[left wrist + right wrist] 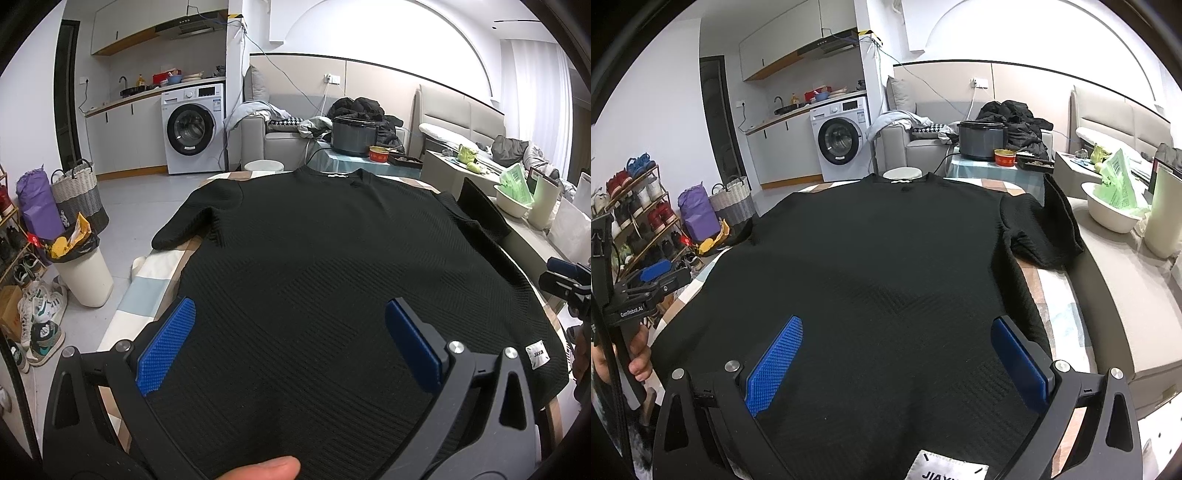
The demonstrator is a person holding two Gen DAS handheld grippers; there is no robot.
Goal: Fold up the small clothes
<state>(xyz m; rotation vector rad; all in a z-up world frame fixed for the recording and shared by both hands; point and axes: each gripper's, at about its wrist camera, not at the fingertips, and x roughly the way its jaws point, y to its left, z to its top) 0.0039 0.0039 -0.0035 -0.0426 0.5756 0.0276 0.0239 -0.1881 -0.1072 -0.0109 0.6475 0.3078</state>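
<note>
Since the black ribbed knit short-sleeved shirt (325, 266) lies spread flat on the table with a checked cloth (155, 280), collar at the far edge and hem toward the person, the folding seems to be at its very start. One sleeve (192, 218) lies out over the table edge, and the other sleeve (1041, 229) rests beside a white bowl (1108, 214). I judge that the step in hand is choosing where to take the cloth along the near hem. The next move probably calls for lowering both tools to the fabric and pinching one layer, perhaps near the white label (540, 354).

The left tool (290, 345) is spread wide, its blue pads (166, 347) far apart, and it holds nothing. The right tool (897, 363) is equally wide and empty. Both hang above the shirt; whether they touch it I cannot tell.
</note>
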